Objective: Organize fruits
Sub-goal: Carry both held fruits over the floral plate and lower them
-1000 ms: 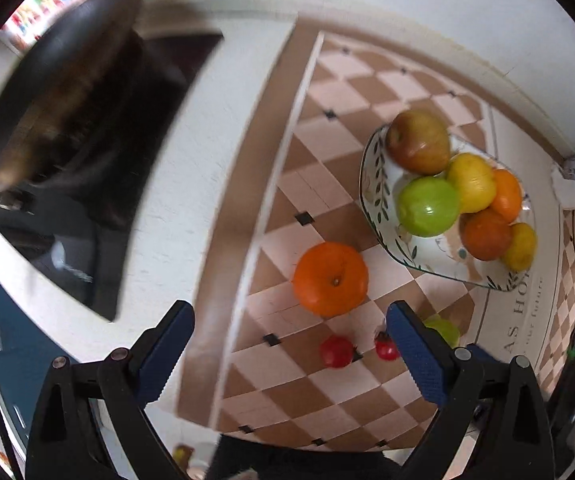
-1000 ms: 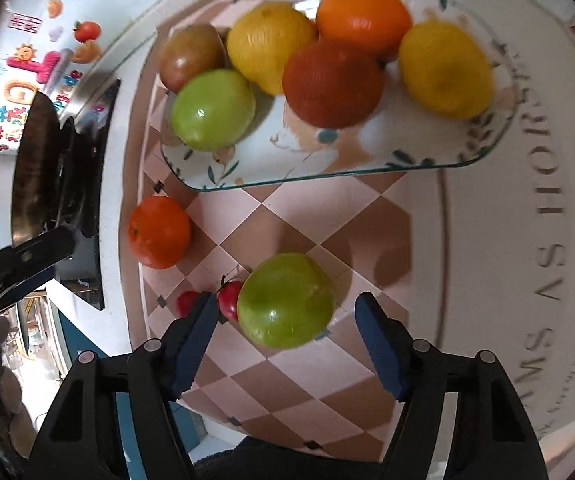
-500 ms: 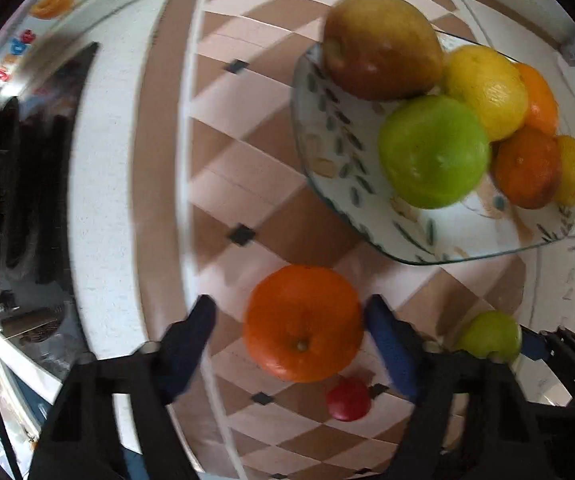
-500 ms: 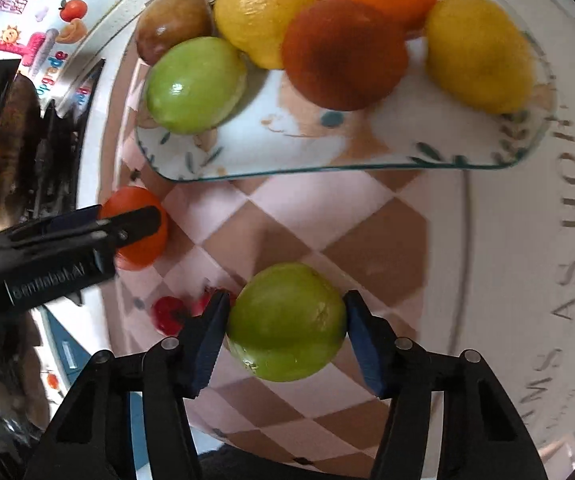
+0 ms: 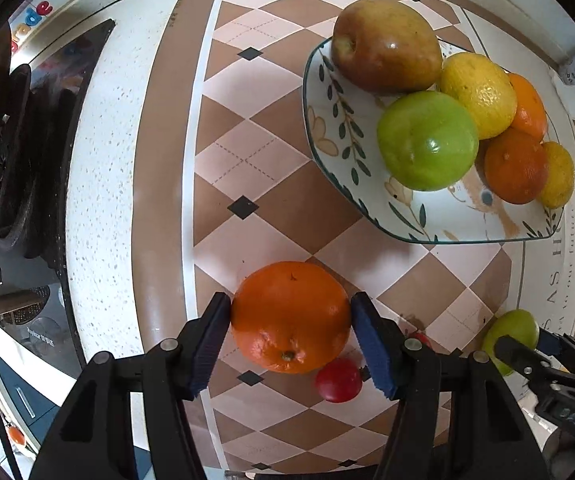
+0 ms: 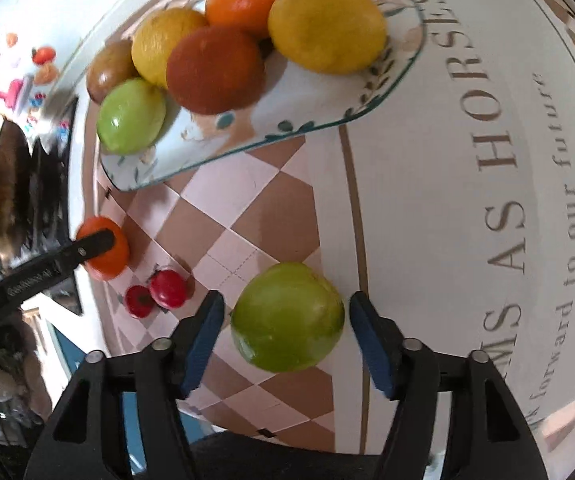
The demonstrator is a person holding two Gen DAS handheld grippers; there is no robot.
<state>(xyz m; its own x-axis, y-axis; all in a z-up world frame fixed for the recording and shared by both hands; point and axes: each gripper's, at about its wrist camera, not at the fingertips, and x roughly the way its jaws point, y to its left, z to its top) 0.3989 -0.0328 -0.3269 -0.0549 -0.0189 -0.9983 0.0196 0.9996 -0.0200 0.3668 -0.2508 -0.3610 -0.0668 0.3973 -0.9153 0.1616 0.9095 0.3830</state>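
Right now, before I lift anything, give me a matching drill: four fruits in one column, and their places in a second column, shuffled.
Things:
1. loose orange
2. loose green apple
3. red-brown apple
4. small red fruits

Places:
A. on the patterned plate
B. between the right gripper pads
C. on the checked mat, outside both grippers
D. between the left gripper pads

Pairs: 1-D, 2-B, 3-A, 4-C
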